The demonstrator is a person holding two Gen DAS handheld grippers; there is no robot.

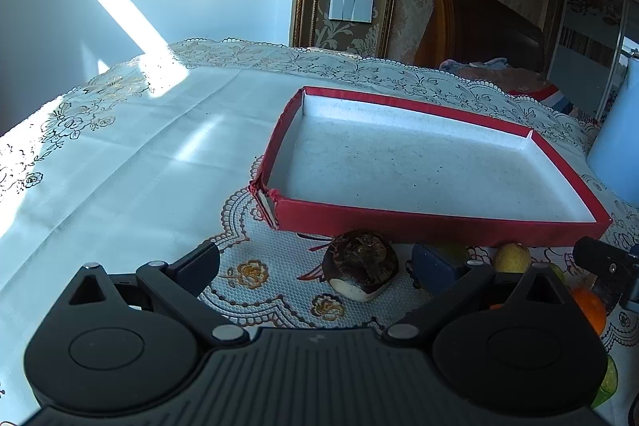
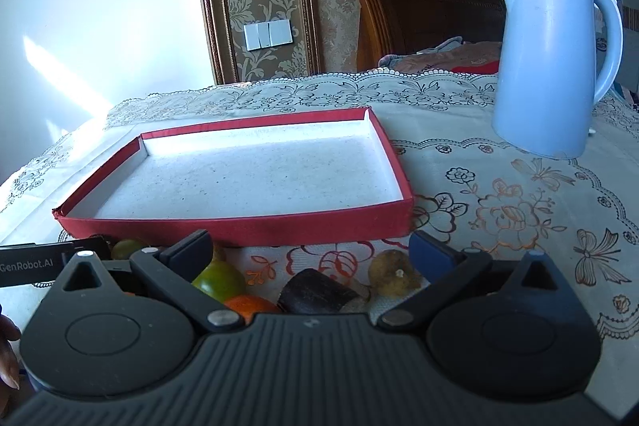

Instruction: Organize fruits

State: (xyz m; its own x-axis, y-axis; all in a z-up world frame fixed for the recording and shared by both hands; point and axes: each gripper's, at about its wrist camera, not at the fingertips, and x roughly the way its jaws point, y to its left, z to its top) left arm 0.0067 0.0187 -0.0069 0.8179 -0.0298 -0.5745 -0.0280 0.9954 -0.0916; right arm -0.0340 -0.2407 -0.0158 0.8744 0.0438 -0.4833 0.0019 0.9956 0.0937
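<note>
The fruits lie on the lace tablecloth just in front of the red tray, whose white floor holds nothing. In the right wrist view a green-and-red round fruit, an orange half hidden by the gripper body, a dark cut piece of uncertain kind and a yellowish fruit sit between the spread fingers of the right gripper, which grips nothing. The left gripper is likewise spread wide around a brown, domed, white-based piece; a yellow fruit peeks out beyond. A pale blue kettle reads "Midea"; the other gripper's side reads "GenRobot.AI".
</note>
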